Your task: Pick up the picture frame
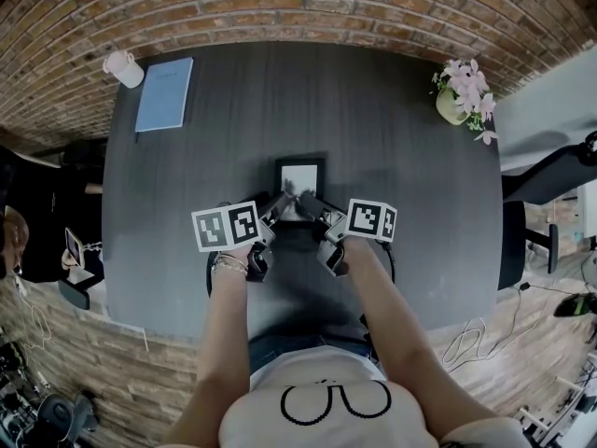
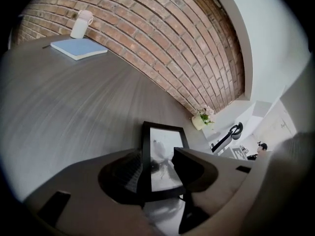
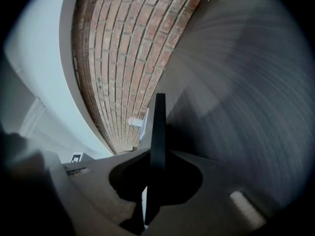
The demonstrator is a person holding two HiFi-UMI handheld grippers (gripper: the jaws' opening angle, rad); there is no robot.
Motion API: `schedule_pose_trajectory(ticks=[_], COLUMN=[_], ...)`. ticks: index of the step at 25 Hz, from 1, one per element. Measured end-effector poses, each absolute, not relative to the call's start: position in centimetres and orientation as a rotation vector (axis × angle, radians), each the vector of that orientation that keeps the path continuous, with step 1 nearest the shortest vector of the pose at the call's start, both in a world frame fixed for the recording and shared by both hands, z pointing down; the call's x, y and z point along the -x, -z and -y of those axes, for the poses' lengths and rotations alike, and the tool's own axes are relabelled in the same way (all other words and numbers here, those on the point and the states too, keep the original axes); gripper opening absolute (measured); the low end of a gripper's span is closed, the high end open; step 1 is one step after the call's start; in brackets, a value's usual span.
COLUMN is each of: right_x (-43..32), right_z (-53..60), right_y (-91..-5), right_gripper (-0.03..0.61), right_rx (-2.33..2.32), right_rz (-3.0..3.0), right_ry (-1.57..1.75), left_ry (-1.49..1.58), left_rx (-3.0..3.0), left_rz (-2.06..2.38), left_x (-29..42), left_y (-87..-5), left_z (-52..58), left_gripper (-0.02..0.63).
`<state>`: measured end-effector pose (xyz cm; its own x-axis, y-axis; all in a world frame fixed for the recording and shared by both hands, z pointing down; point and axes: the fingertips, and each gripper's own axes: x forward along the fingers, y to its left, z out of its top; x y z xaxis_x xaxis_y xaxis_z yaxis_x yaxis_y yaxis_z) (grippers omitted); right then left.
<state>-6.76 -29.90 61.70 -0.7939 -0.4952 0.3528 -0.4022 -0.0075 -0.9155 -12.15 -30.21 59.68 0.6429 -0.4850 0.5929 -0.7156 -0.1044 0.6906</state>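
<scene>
Closest is the person's white shirt (image 1: pixel 326 409), low in the middle of the head view, and two bare arms go up from it to the tools. The frame (image 1: pixel 300 177) is in the middle of that view, out on the dark counter (image 1: pixel 233 119), with both tools at its near end. The left tool (image 1: pixel 280 205) has its jaws pulled in on the frame, one on the front and one behind, near a low corner. The right tool (image 1: pixel 310 205) is pinched on the frame too. In its own view the frame shows only as a thin dark edge between the jaws. I think the frame is light and stiff. Its shiny front looks like glass, so it could slip or break. The dark rim is the best place to hold, not the picture part. The tools hide the bottom of the frame, so I cannot tell if it touches the counter or is off it. The little picture inside is too blurry to make out. A blue book (image 1: pixel 165 93), a white cup (image 1: pixel 124 68) and pink flowers (image 1: pixel 464 91) sit far off at the upper corners.
</scene>
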Motion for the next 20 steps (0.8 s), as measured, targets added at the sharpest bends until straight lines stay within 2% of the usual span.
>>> schedule_pose_trajectory(ticks=[20], right_x=[7.1], right_z=[27.6], right_y=[-54.8], right_gripper=[0.012], right_rx=[0.940], right_rz=[-2.282], right_ry=[1.750], left_ry=[-0.197], left_rx=[-1.888], left_rz=[1.118], left_x=[14.6], left_y=[-52.5], left_z=[28.0], left_gripper=[0.196])
